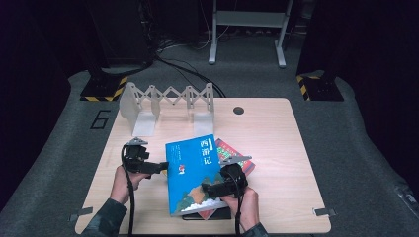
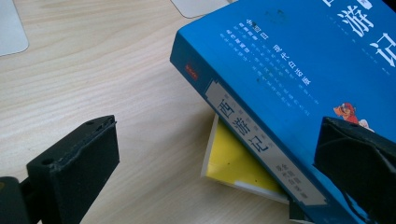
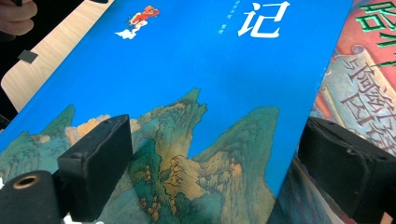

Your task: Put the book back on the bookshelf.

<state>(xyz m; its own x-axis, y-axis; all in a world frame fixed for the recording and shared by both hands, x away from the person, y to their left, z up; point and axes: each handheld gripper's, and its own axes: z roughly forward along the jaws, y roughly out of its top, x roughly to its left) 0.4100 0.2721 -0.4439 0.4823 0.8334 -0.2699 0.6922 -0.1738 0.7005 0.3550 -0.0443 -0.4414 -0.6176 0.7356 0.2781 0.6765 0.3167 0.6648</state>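
A blue book [image 1: 190,168] with white characters and a mountain picture lies on top of a small stack at the table's front middle. Under it are a red book [image 1: 232,150] and a yellow one [image 2: 233,161]. My left gripper [image 1: 159,167] is at the blue book's [image 2: 289,51] left edge and stands open [image 2: 217,133]. One jaw is over the cover, the other over bare wood, with the spine between them. My right gripper [image 1: 210,189] is at the lower right corner, open [image 3: 217,137]. One jaw lies over the blue cover [image 3: 210,60], the other over the red book [image 3: 359,70].
A white folding book rack [image 1: 168,98] stands at the back left of the wooden table [image 1: 276,148]. A round cable hole [image 1: 238,110] is near the back edge. A dark book [image 1: 207,216] pokes out under the stack at the front edge.
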